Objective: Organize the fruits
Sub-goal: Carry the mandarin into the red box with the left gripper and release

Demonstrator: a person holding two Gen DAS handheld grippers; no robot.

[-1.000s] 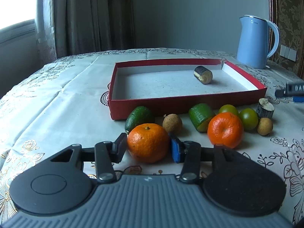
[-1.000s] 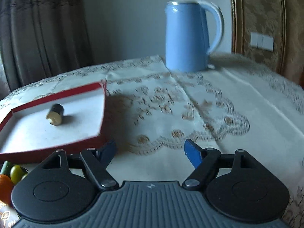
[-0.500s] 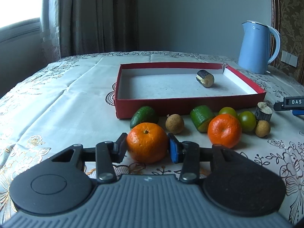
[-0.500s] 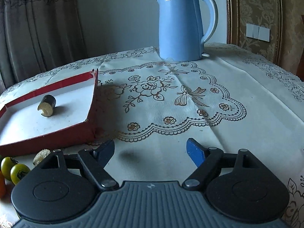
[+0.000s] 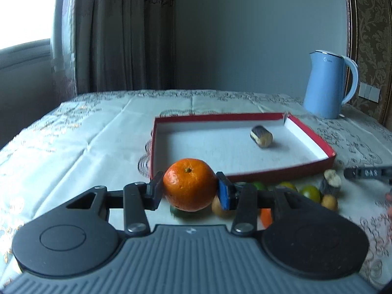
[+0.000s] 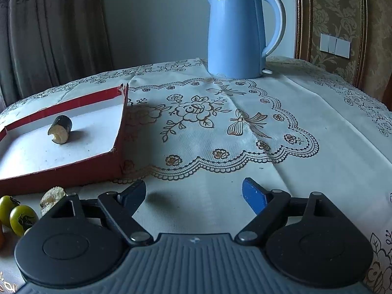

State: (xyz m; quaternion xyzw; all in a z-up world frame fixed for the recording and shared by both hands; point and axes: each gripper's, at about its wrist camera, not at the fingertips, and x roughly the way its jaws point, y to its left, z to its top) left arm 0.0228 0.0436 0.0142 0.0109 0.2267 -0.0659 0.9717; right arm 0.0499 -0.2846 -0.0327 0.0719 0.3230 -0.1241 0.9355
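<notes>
My left gripper (image 5: 189, 191) is shut on an orange mandarin (image 5: 189, 187) and holds it above the table, in front of the red tray (image 5: 316, 165). A dark cut fruit piece (image 5: 261, 136) lies in the tray and also shows in the right wrist view (image 6: 60, 129). On the cloth before the tray lie a brown longan (image 5: 218, 208), a second mandarin (image 5: 266, 218), green fruits (image 5: 310, 193) and a dark cut stub (image 5: 331, 185). My right gripper (image 6: 193, 194) is open and empty over the cloth, right of the tray (image 6: 120, 132).
A blue kettle (image 6: 236, 34) stands at the back right of the table, also in the left wrist view (image 5: 327, 85). Two green fruits (image 6: 17, 214) and a cut stub (image 6: 51, 196) lie left of the right gripper. Curtains hang behind.
My left gripper has lifted the mandarin off the cloth and toward the tray. My right gripper has swung a little right, staying open.
</notes>
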